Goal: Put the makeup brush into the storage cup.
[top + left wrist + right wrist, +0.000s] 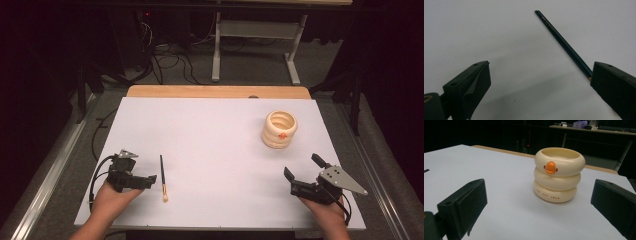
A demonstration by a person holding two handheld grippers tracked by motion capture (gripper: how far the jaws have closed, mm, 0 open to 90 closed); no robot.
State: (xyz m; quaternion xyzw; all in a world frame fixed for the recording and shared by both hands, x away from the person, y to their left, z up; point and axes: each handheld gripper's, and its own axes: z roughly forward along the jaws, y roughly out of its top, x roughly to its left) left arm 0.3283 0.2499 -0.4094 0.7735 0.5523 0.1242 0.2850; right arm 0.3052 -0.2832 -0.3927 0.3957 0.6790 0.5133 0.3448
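The pencil (162,176) lies flat on the white sheet (215,140) in the lower left of the high view, its dark shaft running up the frame and its pale end nearest the person, just beside the left gripper (150,180). In the left gripper view the pencil (564,43) slants from upper centre down to the right, where its lower end slips behind the right-hand jaw — whether it touches that jaw I cannot tell. To my eye the step in hand is picking it up, and doing it well means bringing the gripper across so the shaft sits midway between the jaws, squaring them to it rather than along it, coming down low enough to catch a thin round thing lying on a flat surface, and closing gently so it does not roll or skid away. The left jaws stand wide apart with nothing between them but bare sheet. The cup (279,129) — a cream holder shaped like stacked rings with an orange beak — stands upright in the upper right of the high view, well apart from the pencil. The right gripper (302,172) sits in the lower right, pointed at the cup (559,173), its jaws also spread wide and holding nothing, well short of it.
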